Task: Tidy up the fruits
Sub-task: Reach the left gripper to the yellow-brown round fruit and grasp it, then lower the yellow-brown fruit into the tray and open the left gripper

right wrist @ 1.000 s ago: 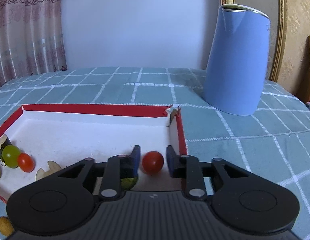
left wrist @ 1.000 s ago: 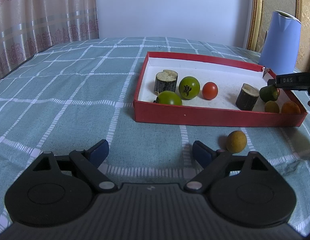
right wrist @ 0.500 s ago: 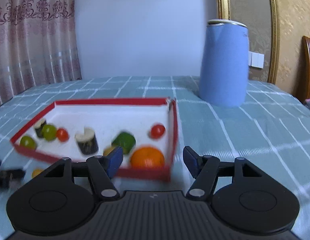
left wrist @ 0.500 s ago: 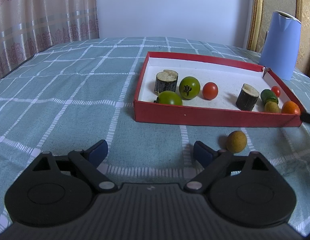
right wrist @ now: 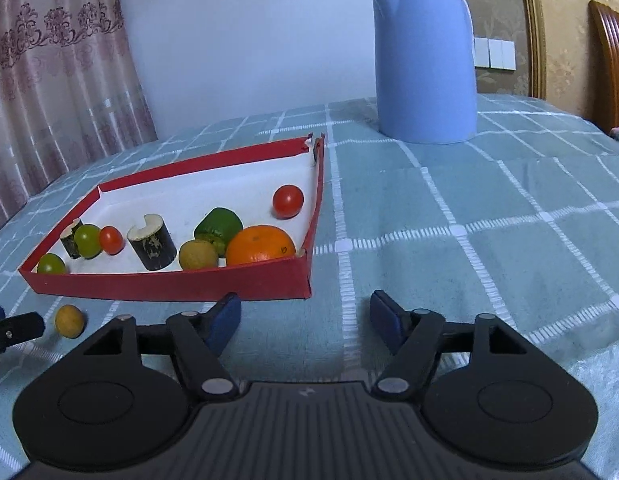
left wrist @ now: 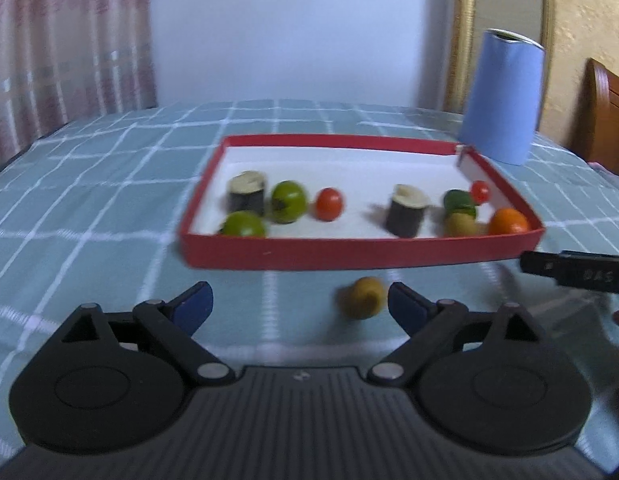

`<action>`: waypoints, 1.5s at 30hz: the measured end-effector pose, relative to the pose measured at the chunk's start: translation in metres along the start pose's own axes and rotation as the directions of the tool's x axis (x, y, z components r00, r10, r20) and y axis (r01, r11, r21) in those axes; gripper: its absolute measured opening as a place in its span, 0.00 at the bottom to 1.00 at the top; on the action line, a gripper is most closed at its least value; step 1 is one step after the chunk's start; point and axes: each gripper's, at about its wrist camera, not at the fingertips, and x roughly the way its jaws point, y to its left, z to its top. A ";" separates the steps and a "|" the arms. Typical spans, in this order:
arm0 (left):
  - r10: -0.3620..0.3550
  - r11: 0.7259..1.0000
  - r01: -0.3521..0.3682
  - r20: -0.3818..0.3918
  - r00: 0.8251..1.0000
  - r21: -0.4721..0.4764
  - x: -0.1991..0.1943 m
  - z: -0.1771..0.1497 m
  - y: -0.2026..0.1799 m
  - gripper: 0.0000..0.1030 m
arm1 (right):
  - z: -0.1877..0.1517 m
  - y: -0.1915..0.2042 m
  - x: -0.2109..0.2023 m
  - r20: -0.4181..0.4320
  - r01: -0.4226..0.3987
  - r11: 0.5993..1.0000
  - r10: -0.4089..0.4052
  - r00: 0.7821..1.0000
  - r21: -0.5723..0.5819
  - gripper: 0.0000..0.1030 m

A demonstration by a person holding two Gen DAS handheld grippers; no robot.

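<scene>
A red tray (left wrist: 361,255) (right wrist: 171,282) with a white floor holds green and red tomatoes, two dark cut cylinders, a green pepper (right wrist: 218,225), a yellow-brown fruit (right wrist: 198,254), an orange (right wrist: 260,245) and a small red tomato (right wrist: 287,201). One yellow-brown fruit (left wrist: 363,297) (right wrist: 69,321) lies on the cloth in front of the tray. My left gripper (left wrist: 299,306) is open and empty, with that fruit just inside its right finger. My right gripper (right wrist: 304,320) is open and empty, just off the tray's near right corner.
A blue kettle (right wrist: 424,60) (left wrist: 503,96) stands behind the tray's far right corner. The table carries a teal checked cloth (right wrist: 469,220). A curtain hangs at the left and a wooden chair (right wrist: 611,64) stands at the far right.
My right gripper left the small red tomato in the tray, opened wide and pulled back off the tray's near right corner. My left gripper has moved right, toward the loose fruit.
</scene>
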 end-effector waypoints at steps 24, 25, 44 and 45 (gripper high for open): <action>-0.006 1.000 0.005 -0.059 0.998 -0.009 0.027 0.002 -0.012 0.22 | -0.001 0.004 0.001 -0.011 0.009 1.000 -0.010 1.000 -0.029 0.75; -0.009 1.000 0.008 -0.060 0.998 -0.014 0.027 0.003 -0.011 0.22 | -0.001 0.004 0.001 -0.011 0.009 1.000 -0.010 1.000 -0.029 0.75; 0.042 0.999 -0.042 0.031 0.999 -0.014 0.029 0.055 -0.002 0.22 | -0.001 0.005 0.001 -0.012 0.011 0.999 -0.011 1.000 -0.031 0.75; 0.047 0.999 -0.046 0.027 0.999 -0.012 0.033 0.057 -0.002 0.22 | -0.001 0.005 0.001 -0.012 0.011 0.999 -0.011 1.000 -0.030 0.75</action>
